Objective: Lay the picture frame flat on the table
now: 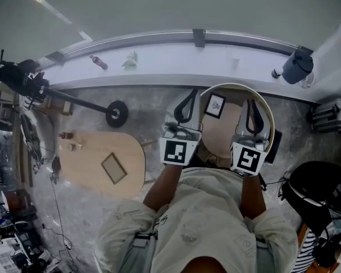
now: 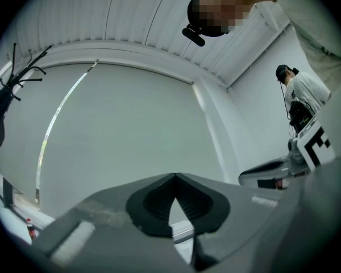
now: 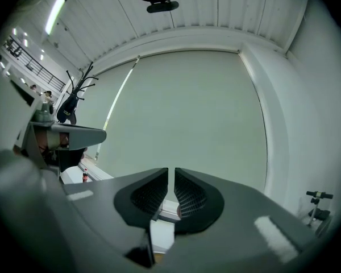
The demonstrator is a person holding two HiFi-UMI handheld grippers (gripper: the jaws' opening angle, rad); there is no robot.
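Two grippers out in front of the person, both hovering over a round wooden table (image 1: 234,86) with a pale rim. Neither touches anything.

The left gripper (image 1: 187,104) has its jaws shut: in the left gripper view (image 2: 174,178) the dark ribbed pads (image 2: 153,201) meet at the tips with nothing between them. The right gripper (image 1: 252,110) is almost shut but not quite. Its own view (image 3: 171,172) shows just a thin slit between the pads (image 3: 190,195), and it's empty too.

The picture frame (image 1: 215,105) is black with a white mat. It sits on the far side of the round table, between the two grippers and a bit beyond their tips, clear of both. It looks propped up rather than lying flat, but from straight overhead I can't be sure.

Off to the left, well apart, there's an oblong wooden table (image 1: 131,152) with a second frame (image 1: 113,168) lying flat on it. A couple of small objects (image 1: 68,141) sit near its far end, too small to make out.

Along the back runs a white ledge (image 1: 170,58) with a bottle (image 1: 98,62) on it. A black office chair (image 1: 312,186) is on the right
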